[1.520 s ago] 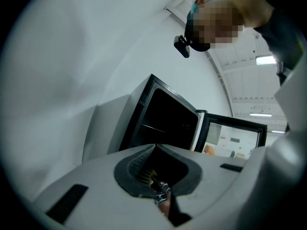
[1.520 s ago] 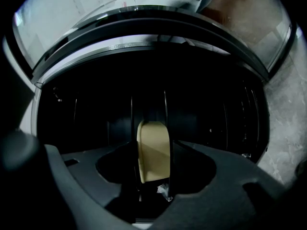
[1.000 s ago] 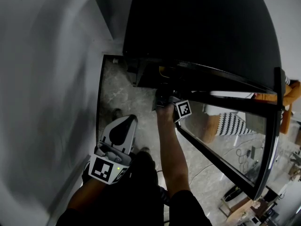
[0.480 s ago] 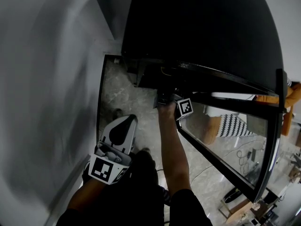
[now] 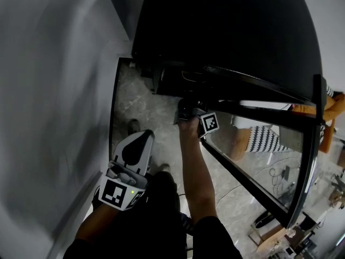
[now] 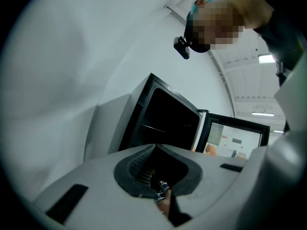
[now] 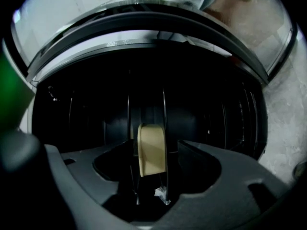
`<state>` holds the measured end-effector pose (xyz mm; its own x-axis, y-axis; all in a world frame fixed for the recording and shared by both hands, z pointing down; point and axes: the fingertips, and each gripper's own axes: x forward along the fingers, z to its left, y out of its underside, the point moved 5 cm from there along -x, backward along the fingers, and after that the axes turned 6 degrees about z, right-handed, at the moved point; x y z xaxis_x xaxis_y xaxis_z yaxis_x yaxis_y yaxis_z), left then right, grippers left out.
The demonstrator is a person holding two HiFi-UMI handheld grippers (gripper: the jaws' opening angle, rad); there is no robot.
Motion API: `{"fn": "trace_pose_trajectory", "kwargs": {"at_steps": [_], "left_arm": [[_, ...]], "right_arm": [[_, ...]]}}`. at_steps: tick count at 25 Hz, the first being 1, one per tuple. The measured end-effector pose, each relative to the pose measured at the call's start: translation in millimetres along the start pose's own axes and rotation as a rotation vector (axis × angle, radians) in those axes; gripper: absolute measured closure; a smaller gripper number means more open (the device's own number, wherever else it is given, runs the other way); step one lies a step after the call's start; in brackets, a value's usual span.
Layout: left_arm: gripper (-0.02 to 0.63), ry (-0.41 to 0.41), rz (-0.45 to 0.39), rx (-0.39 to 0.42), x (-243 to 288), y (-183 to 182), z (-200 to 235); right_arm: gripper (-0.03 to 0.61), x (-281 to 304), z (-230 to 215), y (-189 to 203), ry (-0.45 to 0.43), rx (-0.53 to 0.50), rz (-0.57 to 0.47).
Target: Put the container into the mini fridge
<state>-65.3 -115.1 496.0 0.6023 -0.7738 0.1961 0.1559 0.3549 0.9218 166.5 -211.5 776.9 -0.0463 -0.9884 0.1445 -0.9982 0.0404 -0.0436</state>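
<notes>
Closest to the person, the left gripper (image 5: 141, 138) hangs low over the floor (image 5: 145, 104), away from the fridge and near the grey wall (image 5: 54, 90). In the left gripper view its two fingers are pressed together at the tips (image 6: 154, 146), with nothing between them. Its marker cube (image 5: 118, 193) sits at the hand end.

Further out, the person's right arm (image 5: 197, 182) reaches forward, and the right gripper (image 5: 190, 108) is at the front edge of the mini fridge (image 5: 226, 31), its own marker cube (image 5: 211, 123) just outside the opening. In the right gripper view the container (image 7: 152, 150) stands upright between the two fingers, a beige piece framed by thin clear edges. The fingers are closed on it from the left and right; the left finger (image 7: 115, 164) meets its side, while the strip between the container and the right finger (image 7: 196, 159) is too dark to read exactly. The container rises above the fingertips and sits at the centre of the gripper (image 7: 154, 143), pointing into the fridge.

Beyond it lies the dark inside of the mini fridge (image 7: 86, 104), with thin ribs (image 7: 230, 119) along its walls. The container is at the mouth of this space, held off any surface.

The glass door (image 5: 259, 166) stands swung open to the right of the arm, and its frame curves across the top of the right gripper view (image 7: 144, 23).
</notes>
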Motion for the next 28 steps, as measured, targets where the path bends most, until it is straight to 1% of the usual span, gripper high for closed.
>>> {"fn": "trace_pose_trajectory", "kwargs": {"at_steps": [6, 9, 12, 15, 16, 17, 20, 23, 26, 28], "left_arm": [[0.607, -0.022, -0.006, 0.0, -13, -8, -13], [0.607, -0.031, -0.014, 0.005, -23, -15, -23], [0.607, -0.041, -0.018, 0.01, -37, -22, -36], [0.607, -0.054, -0.019, 0.008, -51, -30, -50], [0.607, -0.058, -0.022, 0.008, -55, -33, -55], [0.607, -0.061, -0.027, 0.009, -60, -37, -60], [0.607, -0.064, -0.048, 0.022, -74, -50, -75], [0.607, -0.062, -0.063, 0.025, -89, -64, -89], [0.607, -0.077, -0.056, -0.02, -106, -72, -103], [0.607, -0.094, -0.05, -0.029, -117, -76, -113]], "right_arm": [[0.313, -19, 8, 6, 0.016, -0.009, 0.034], [0.346, -30, 21, 11, 0.007, -0.026, 0.061], [0.423, -47, 35, 16, 0.017, -0.052, 0.086], [0.529, -69, 50, 22, 0.059, -0.081, 0.118], [0.553, -76, 56, 23, 0.067, -0.091, 0.134], [0.564, -82, 61, 25, 0.067, -0.1, 0.149], [0.575, -98, 75, 29, 0.049, -0.112, 0.189], [0.575, -117, 97, 37, 0.089, -0.145, 0.226], [0.577, -141, 113, 44, 0.138, -0.203, 0.286], [0.577, -155, 126, 47, 0.148, -0.238, 0.323]]}}
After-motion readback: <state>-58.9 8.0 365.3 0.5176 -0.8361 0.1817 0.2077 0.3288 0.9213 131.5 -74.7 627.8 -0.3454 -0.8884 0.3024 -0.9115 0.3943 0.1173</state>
